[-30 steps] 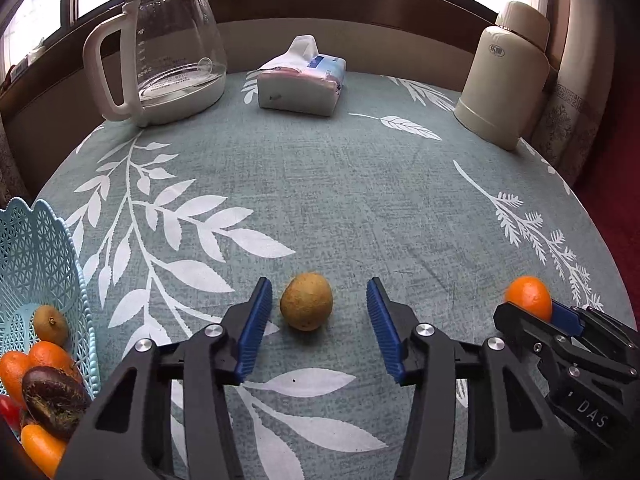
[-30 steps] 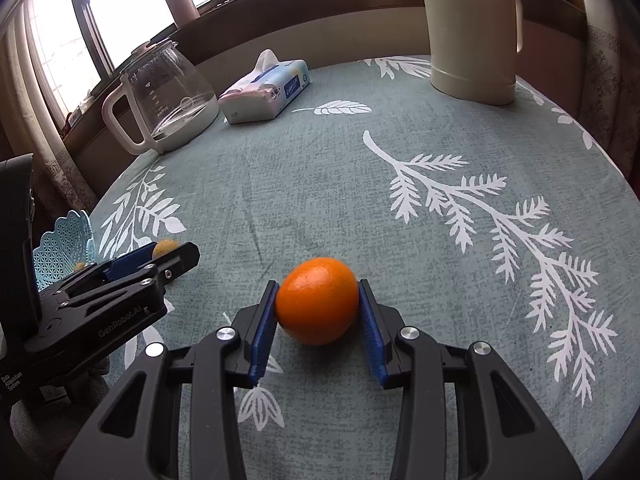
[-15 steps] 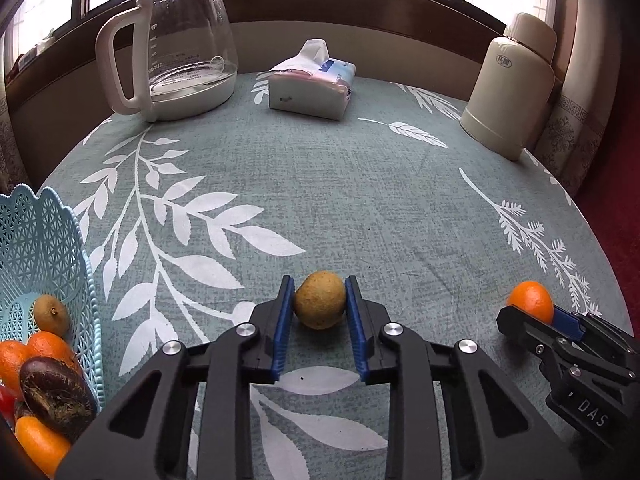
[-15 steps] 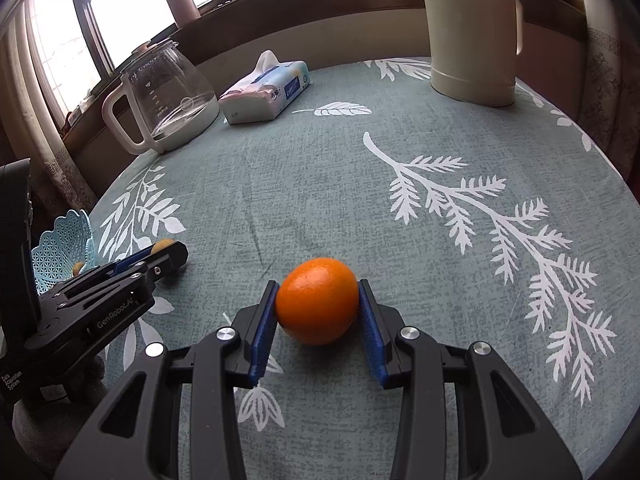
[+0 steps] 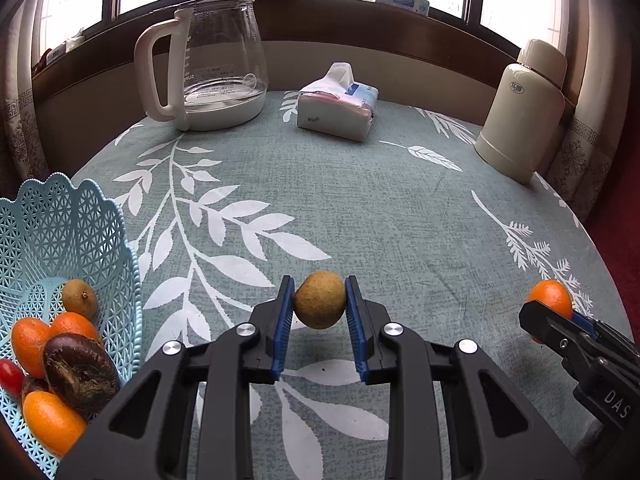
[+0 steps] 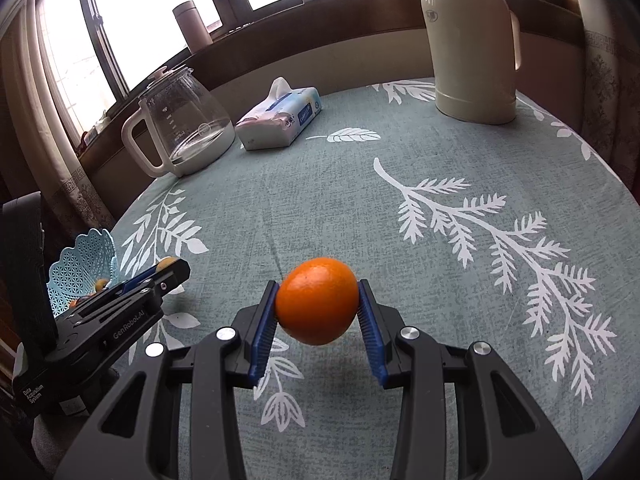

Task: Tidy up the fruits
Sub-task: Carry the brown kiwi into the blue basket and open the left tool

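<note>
Fingers (image 5: 285, 312) of both grippers clamped around brown fruit (image 5: 320, 300) and orange (image 6: 317, 300)

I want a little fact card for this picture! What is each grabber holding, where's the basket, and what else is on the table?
left gripper: shut on the brownish-yellow fruit
right gripper: shut on the orange
basket: light blue, lattice sides, at the table's left edge
in the basket: oranges, a small brownish fruit, a dark purple-brown fruit, something small and red
table: grey-green cloth with white leaf print
far side of table: glass kettle, tissue pack, cream thermos
</note>
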The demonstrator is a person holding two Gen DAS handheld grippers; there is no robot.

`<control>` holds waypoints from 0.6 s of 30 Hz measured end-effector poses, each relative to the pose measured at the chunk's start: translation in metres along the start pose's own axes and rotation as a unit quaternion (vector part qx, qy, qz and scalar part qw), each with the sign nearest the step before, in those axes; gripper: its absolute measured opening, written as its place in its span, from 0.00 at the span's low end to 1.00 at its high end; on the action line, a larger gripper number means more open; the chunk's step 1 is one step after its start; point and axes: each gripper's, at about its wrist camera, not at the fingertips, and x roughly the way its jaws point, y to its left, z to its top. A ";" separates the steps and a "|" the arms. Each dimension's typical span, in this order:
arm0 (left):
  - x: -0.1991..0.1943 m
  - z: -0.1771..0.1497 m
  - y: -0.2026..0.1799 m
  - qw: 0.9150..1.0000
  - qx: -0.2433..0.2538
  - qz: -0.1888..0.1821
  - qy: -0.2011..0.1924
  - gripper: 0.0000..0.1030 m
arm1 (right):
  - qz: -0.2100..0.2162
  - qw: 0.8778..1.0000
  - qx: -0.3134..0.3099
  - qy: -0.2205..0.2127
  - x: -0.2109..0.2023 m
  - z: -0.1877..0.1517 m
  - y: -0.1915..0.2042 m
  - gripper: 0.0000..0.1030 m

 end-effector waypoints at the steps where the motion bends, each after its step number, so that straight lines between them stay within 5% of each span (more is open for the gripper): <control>1: -0.001 0.000 0.000 1.000 -0.001 0.000 -0.001 0.26 | 0.003 1.000 0.001 -0.002 -0.001 0.000 0.000 0.38; 18: -0.017 -0.010 0.010 1.000 -0.016 0.011 -0.011 0.26 | 0.018 1.000 -0.005 -0.015 -0.009 -0.001 0.007 0.38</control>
